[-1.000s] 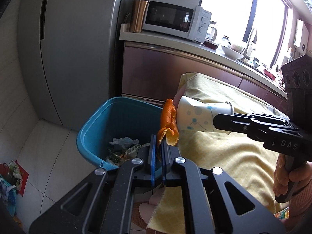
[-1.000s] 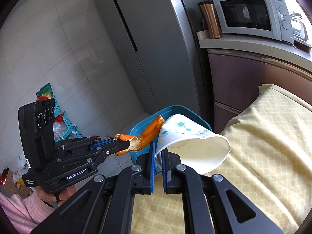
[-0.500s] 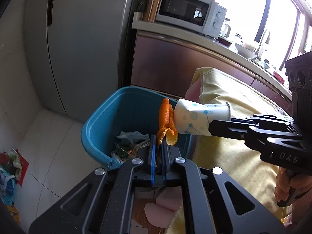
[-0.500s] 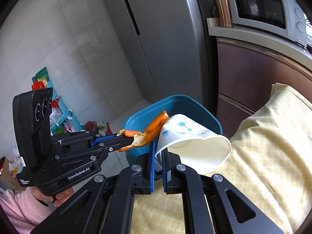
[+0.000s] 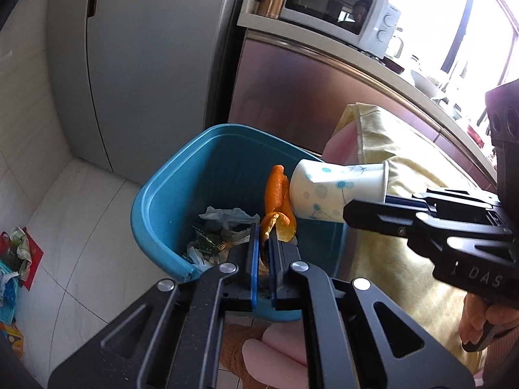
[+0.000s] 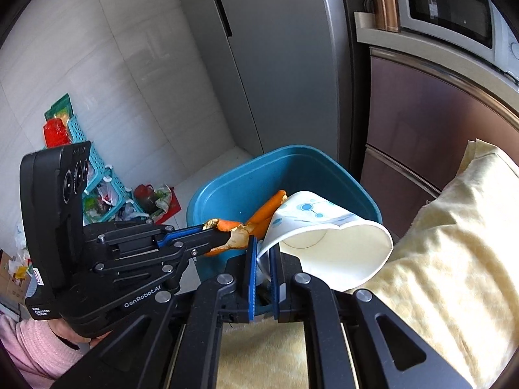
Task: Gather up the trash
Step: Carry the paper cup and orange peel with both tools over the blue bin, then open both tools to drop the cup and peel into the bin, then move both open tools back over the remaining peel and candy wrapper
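Left fingers: your left gripper (image 5: 263, 243) is pinched narrow on a curl of orange peel (image 5: 278, 201), which stands up from the tips over the mouth of the blue bin (image 5: 152, 214).
Right fingers: your right gripper (image 6: 262, 253) is clamped on the wall of the paper cup (image 6: 327, 236), crushing the rim flat between the pads; the cup lies on its side, base toward the bin.
Contact: peel and cup base touch or nearly touch; I cannot tell which.
Bin: it sits on the floor just beside the yellow tablecloth (image 5: 405, 259), with wrappers and a crumpled bag already at the bottom.
Cup position: its base reaches over the bin's near rim, but in the right wrist view the open end hangs above the cloth's edge.
Step in hand: carrying both pieces to the drop, I judge; neither is released yet.
Next move: push the cup further in over the opening before you let go, then spread both pairs of fingers.
Risk: a crushed rim may cling to the pads, and the peel may stick likewise; a small shake could be needed.
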A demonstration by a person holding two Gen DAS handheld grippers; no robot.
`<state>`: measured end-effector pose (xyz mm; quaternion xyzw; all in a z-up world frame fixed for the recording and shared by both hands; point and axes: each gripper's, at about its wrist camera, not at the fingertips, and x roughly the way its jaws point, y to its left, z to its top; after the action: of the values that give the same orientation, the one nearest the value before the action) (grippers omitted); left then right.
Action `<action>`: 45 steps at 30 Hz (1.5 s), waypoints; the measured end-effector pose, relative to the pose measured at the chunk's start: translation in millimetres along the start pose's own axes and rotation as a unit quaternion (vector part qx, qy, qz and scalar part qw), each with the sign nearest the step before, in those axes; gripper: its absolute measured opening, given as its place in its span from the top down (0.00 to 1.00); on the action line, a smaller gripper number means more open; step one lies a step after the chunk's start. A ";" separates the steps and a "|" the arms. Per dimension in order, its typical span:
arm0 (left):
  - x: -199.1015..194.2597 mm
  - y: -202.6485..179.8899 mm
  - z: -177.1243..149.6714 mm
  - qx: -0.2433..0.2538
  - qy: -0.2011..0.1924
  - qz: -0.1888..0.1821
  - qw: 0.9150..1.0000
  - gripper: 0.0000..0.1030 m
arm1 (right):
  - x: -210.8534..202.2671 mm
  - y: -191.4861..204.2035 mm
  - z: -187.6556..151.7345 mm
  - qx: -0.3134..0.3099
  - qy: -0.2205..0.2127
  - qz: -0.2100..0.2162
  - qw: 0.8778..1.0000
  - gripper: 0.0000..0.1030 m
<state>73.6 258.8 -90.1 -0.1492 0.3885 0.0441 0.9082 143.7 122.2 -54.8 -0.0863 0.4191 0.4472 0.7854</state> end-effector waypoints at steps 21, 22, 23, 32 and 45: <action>42.0 14.9 -2.5 -0.042 0.032 -0.009 0.999 0.75 | 4.1 -21.5 -4.4 0.058 0.010 0.028 0.998 0.89; 39.2 13.9 -2.9 -0.040 0.027 -0.007 0.999 0.71 | -1.4 -23.7 -7.1 0.062 0.003 0.029 0.998 0.86; 35.9 12.6 -3.1 -0.037 0.022 -0.005 0.999 0.69 | -5.9 -26.7 -9.0 0.066 -0.001 0.031 0.997 0.83; -13.5 -31.7 -3.1 0.024 -0.031 -0.037 0.999 0.57 | -77.2 -45.0 -46.5 0.087 -0.064 0.028 0.994 0.74; -36.0 -179.3 -18.2 0.158 -0.020 -0.190 0.969 0.48 | -220.6 -112.9 -159.9 0.201 -0.164 -0.094 0.961 0.69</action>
<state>71.1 84.0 -33.6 -0.0741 0.3364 -0.1887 0.9196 83.5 -164.5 -20.9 0.1089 0.3559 0.2862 0.8829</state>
